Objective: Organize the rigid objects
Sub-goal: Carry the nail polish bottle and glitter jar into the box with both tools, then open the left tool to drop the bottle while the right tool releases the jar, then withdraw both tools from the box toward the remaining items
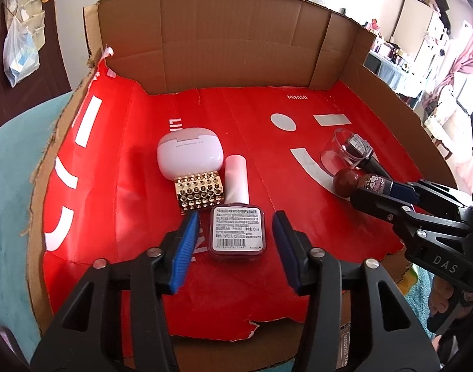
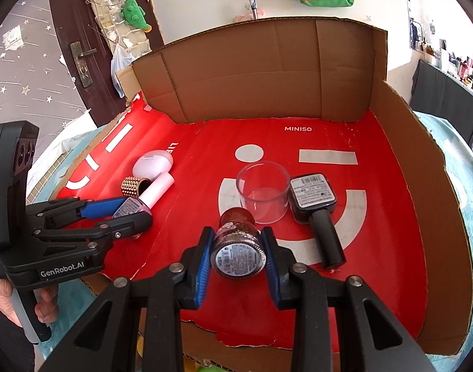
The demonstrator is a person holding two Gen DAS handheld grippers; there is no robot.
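**Two grippers at work over a red-lined cardboard tray**

I hold a gripper in each hand above the open cardboard tray [image 1: 224,46], its floor covered by a red printed sheet [image 1: 143,217]. At the far left lies a white rounded case [image 1: 188,156], and just in front of it a gold studded ring [image 1: 199,195], the two touching. Beside the ring lies a nail polish bottle with a pale pink cap [image 1: 238,214], label side up, cap pointing away from me. My left gripper [image 1: 236,241] stands spread around that bottle's body, with a clear gap between each blue pad and the glass (nothing pinched there). Right of centre, a clear plastic cup [image 2: 262,190] stands upright on the sheet's white smile mark, and a dark polish bottle with a black cap [image 2: 317,210] lies just beside it, label up, cap pointing toward me; whether it touches the cup I cannot tell. In front of the cup, my right gripper [image 2: 238,255] is pressed onto a small round bottle with a dark red ball cap [image 2: 238,241], both pads tight against its sides, its labelled base facing the camera. It seems to be lifted slightly off the sheet, though the angle leaves that unsure.
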